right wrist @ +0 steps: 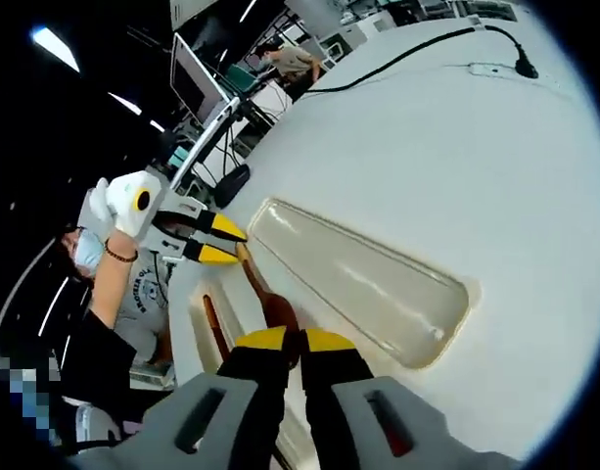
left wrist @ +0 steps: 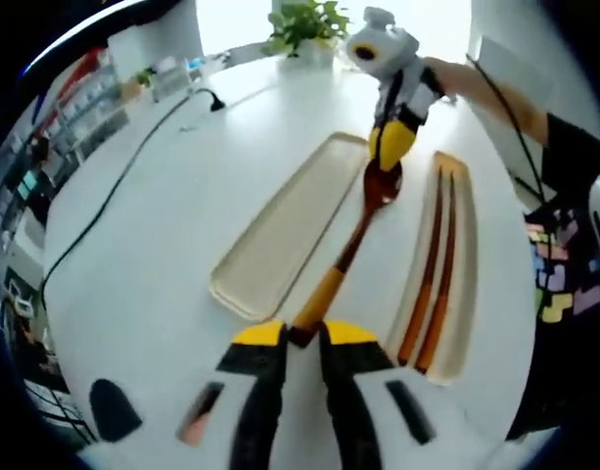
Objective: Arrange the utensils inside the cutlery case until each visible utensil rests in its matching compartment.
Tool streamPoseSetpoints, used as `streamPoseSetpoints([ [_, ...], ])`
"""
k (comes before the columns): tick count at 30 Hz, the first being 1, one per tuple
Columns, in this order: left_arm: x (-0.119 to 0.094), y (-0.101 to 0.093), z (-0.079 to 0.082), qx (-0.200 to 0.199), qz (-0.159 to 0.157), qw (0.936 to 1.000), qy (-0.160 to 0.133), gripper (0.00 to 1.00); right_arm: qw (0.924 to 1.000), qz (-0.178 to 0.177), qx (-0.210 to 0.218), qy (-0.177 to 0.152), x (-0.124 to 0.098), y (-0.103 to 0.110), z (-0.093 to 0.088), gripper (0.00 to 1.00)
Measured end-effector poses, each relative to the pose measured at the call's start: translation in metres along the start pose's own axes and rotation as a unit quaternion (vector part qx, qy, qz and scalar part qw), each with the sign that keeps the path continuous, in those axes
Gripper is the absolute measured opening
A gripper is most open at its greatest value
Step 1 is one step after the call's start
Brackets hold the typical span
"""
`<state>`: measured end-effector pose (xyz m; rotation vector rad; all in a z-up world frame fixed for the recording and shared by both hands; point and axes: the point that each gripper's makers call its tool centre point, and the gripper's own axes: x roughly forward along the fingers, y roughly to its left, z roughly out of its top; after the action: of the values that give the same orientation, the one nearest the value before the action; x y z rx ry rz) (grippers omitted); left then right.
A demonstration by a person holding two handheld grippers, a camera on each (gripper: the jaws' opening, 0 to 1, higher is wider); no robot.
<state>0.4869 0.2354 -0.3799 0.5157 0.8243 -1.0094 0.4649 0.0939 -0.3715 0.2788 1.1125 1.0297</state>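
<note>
A wooden spoon [left wrist: 353,240] runs between an empty cream tray [left wrist: 285,230] and a narrower tray [left wrist: 468,294] that holds two brown chopsticks [left wrist: 435,264]. My left gripper [left wrist: 301,333] is shut on the tip of the spoon's handle. The right gripper [left wrist: 390,147] comes in from the far side and is shut on the spoon's bowl. In the right gripper view, my right gripper [right wrist: 295,341] pinches the dark bowl [right wrist: 280,315], the left gripper [right wrist: 221,240] holds the handle end, the empty tray [right wrist: 378,284] lies to the right and the chopsticks [right wrist: 213,328] to the left.
The trays lie on a white round table [left wrist: 162,264]. A black cable [left wrist: 123,176] with a plug crosses its far left part, and a potted plant [left wrist: 304,29] stands at the far edge. A person's arm [left wrist: 495,93] reaches in from the right.
</note>
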Motion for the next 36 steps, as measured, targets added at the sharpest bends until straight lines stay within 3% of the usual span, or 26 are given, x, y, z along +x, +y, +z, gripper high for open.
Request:
streamPoseSetpoints([
  [7,0.002,-0.003,0.003,-0.008,-0.002,0.9992,-0.04,0.14,0.9997,-0.009,-0.009,-0.023,-0.003,-0.003,0.005,0.02],
  [14,0.002,-0.005,0.003,-0.009,-0.003,0.9982,-0.06,0.15,0.9989,-0.003,-0.023,-0.04,-0.007,0.002,0.008,0.02],
  [17,-0.001,-0.004,0.005,-0.047,0.009,0.997,-0.061,0.16,0.9989,0.003,-0.019,-0.043,-0.008,0.007,0.006,0.02],
  [19,-0.002,-0.006,0.009,-0.038,0.014,0.9968,-0.069,0.17,0.9983,0.033,-0.007,-0.049,-0.01,0.019,0.005,0.02],
  [25,-0.008,-0.008,0.02,0.017,0.058,0.995,-0.079,0.16,0.9984,0.031,0.0,-0.048,-0.018,0.018,0.002,0.02],
  [31,-0.019,-0.017,0.033,0.032,0.078,0.9909,-0.105,0.16,0.9976,0.042,0.002,-0.055,-0.032,0.022,0.0,0.02],
  [36,-0.026,-0.03,0.034,0.061,0.092,0.9874,-0.114,0.16,0.9966,0.062,0.017,-0.051,-0.036,0.027,-0.01,0.02],
])
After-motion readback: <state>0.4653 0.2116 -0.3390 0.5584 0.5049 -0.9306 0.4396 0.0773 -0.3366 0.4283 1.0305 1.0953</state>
